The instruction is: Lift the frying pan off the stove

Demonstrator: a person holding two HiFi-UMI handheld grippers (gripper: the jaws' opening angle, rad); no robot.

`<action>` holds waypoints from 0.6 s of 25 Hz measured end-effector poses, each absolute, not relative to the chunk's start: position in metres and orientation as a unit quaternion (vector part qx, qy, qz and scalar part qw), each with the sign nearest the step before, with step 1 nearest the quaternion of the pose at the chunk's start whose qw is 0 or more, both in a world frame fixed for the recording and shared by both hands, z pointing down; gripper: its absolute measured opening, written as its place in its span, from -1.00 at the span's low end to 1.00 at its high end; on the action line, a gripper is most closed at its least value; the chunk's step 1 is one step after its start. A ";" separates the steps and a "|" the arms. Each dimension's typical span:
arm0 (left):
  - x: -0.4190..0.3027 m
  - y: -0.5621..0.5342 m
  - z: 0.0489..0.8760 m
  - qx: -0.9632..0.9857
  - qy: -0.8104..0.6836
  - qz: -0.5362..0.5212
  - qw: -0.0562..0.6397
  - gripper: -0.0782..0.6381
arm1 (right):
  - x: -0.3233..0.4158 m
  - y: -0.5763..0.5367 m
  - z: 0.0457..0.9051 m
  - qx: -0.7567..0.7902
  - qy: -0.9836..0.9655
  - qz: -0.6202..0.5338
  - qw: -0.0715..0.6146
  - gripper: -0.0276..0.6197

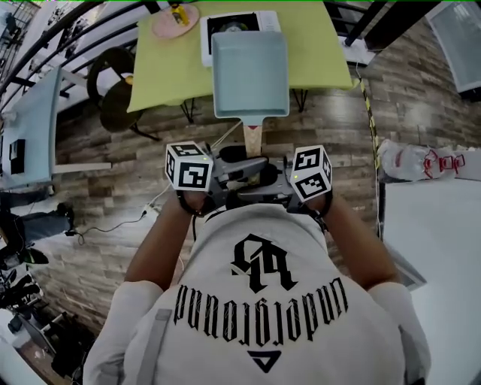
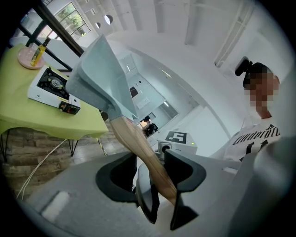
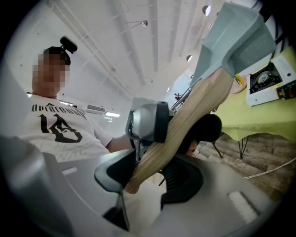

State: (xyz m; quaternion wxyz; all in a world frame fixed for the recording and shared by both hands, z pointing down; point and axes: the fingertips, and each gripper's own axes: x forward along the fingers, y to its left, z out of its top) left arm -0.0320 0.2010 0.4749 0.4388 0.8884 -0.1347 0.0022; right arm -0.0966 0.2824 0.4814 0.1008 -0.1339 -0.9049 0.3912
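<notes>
Wood-on-rubber grip here, basically. The left gripper has its jaws partly closed and pressed onto the wooden handle. The right gripper is clamped the same way on the butt end of that handle. They face each other, nearly touching, right in front of the person's chest.

Out at 12 o'clock from the grippers is the frying pan, a square pale blue-grey one. It's up in the air with nothing touching it from below. The white stove sits beyond and under it on the green table, so I'd say the lift itself is done.

Handling-wise, my guess is that it's stiff and not fragile but nose-heavy. All the metal hangs off the far end of a longish handle, so it'll want to dip at 12 o'clock. The handle looks smooth and rounded, so it could also roll inside the pads. Sliding one gripper closer to where the wood meets the pan would cut that leverage a lot.

Farthest back, at 10 o'clock from the stove, there's a pink plate with a small yellow bottle on it.
</notes>
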 end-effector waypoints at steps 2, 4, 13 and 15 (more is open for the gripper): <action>-0.045 0.214 0.473 0.891 -0.127 0.004 0.437 -0.22 | -0.110 0.294 0.480 -0.129 -0.907 0.389 0.102 -0.37; -0.058 0.225 0.472 0.892 -0.122 0.001 0.435 -0.22 | -0.123 0.305 0.479 -0.124 -0.908 0.387 0.102 -0.37; -0.097 0.264 0.467 0.898 -0.104 0.010 0.427 -0.21 | -0.169 0.341 0.471 -0.108 -0.911 0.391 0.082 -0.37; -0.105 0.270 0.469 0.898 -0.102 0.010 0.428 -0.21 | -0.177 0.346 0.472 -0.107 -0.911 0.391 0.081 -0.37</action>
